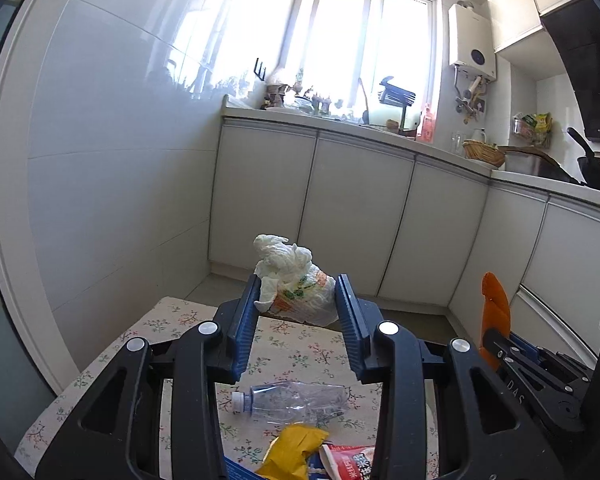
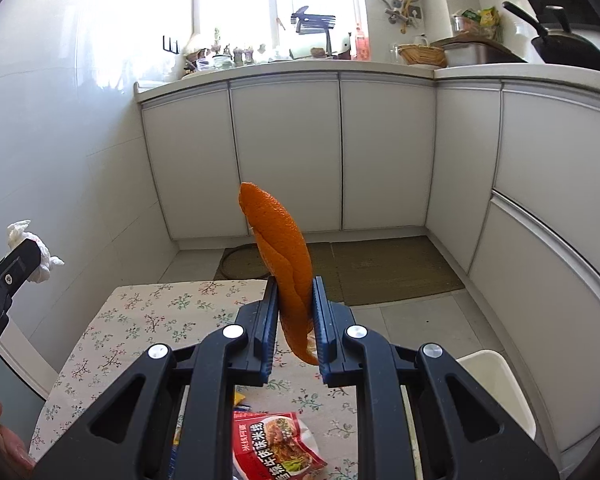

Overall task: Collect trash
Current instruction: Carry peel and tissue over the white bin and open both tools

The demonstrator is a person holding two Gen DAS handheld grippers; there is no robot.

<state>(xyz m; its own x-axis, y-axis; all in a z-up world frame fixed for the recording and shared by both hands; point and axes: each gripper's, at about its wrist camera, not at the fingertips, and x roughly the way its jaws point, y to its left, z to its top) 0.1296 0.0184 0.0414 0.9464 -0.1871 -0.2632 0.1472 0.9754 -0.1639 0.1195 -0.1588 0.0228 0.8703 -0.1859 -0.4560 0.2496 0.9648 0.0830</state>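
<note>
My left gripper [image 1: 298, 294] is shut on a crumpled white tissue wad [image 1: 296, 280] with orange and green print, held above the floral tablecloth [image 1: 172, 320]. My right gripper [image 2: 294, 300] is shut on a long strip of orange peel [image 2: 280, 236], held upright above the table; the peel also shows in the left wrist view [image 1: 496, 304]. On the table lie a crushed clear plastic bottle [image 1: 292, 400], a yellow wrapper [image 1: 296, 448] and a red and white food packet [image 2: 276, 444]. The tissue also shows at the left of the right wrist view [image 2: 32, 256].
A white bin [image 2: 496, 388] stands on the floor to the right of the table. White kitchen cabinets [image 2: 284, 152] run along the back and right, with a cluttered counter [image 2: 284, 66] above. A brown mat [image 2: 380, 268] lies on the floor.
</note>
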